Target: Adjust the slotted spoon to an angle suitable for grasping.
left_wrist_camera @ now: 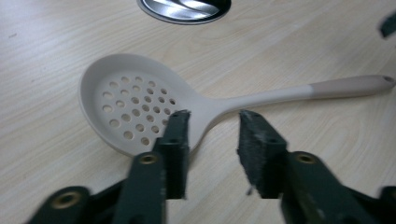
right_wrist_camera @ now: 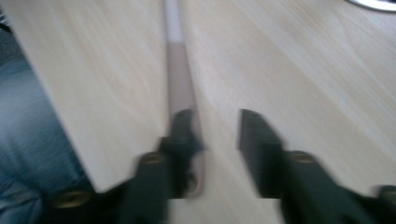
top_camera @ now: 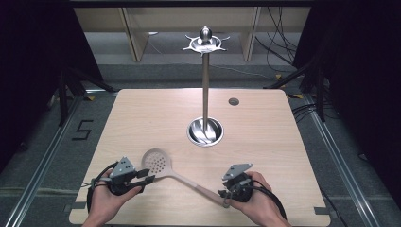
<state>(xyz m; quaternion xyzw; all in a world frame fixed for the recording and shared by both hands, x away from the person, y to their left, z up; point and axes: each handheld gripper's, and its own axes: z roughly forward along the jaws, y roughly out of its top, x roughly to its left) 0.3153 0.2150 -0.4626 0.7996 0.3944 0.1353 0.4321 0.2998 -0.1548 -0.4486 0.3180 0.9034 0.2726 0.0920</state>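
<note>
A beige slotted spoon (top_camera: pixel 158 162) lies flat on the wooden table (top_camera: pixel 265 142), bowl to the left, handle running toward the near right. My left gripper (top_camera: pixel 148 179) is open just in front of the bowl; in the left gripper view the spoon (left_wrist_camera: pixel 126 105) sits right beyond the jaw tips of the left gripper (left_wrist_camera: pixel 212 122), its neck crossing the gap. My right gripper (top_camera: pixel 224 196) is open at the handle's end. In the blurred right gripper view the handle (right_wrist_camera: pixel 177 70) runs under the left jaw of the right gripper (right_wrist_camera: pixel 215 120). Nothing is held.
A metal utensil stand rises from a round base (top_camera: pixel 205 131) at the table's middle, with a tall pole (top_camera: pixel 205 85) and a hooked crown (top_camera: pixel 205 43). A small grey grommet (top_camera: pixel 233 101) sits at the far right. The table's near edge (right_wrist_camera: pixel 70 116) is close to my right gripper.
</note>
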